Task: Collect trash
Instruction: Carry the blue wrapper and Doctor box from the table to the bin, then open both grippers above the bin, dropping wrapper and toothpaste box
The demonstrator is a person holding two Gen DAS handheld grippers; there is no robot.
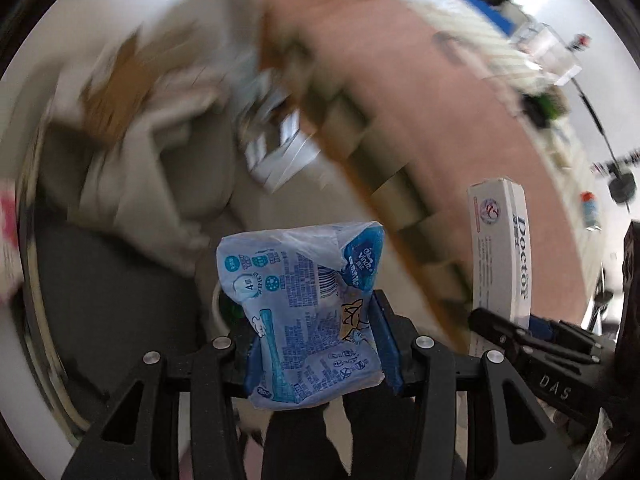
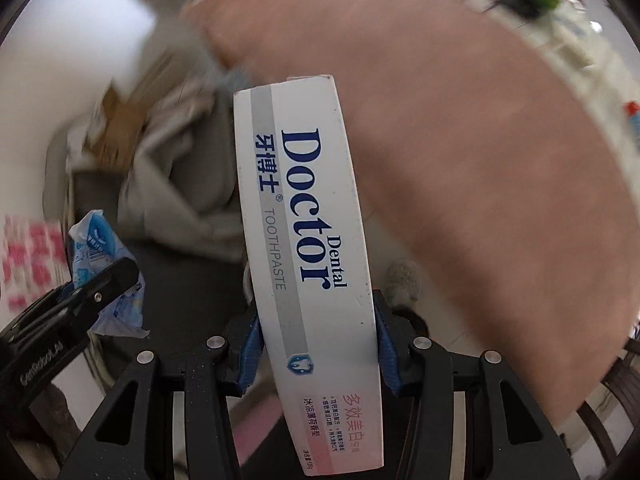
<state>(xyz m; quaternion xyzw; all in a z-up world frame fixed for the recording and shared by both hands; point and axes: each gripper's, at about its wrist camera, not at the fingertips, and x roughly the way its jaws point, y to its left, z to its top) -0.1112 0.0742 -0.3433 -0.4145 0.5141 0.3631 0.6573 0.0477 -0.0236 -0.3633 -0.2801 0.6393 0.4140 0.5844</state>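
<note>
My left gripper (image 1: 316, 344) is shut on a crumpled light blue tissue wrapper (image 1: 308, 304), held up in the air. My right gripper (image 2: 316, 344) is shut on a white "Doctor Dental" toothpaste box (image 2: 304, 216), held upright. The box also shows at the right of the left wrist view (image 1: 500, 252), and the wrapper at the left of the right wrist view (image 2: 96, 248). Both grippers hover side by side over a dark bin (image 2: 180, 280) with a pale rim (image 1: 44, 312). Blurred cardboard and paper trash (image 1: 120, 92) lie beyond it.
A pinkish-brown table top (image 2: 480, 160) curves across the right of both views, with blurred items (image 1: 544, 52) along its far edge. Pale floor lies at the left. A pink and white object (image 2: 28, 256) is at the left edge. The background is motion-blurred.
</note>
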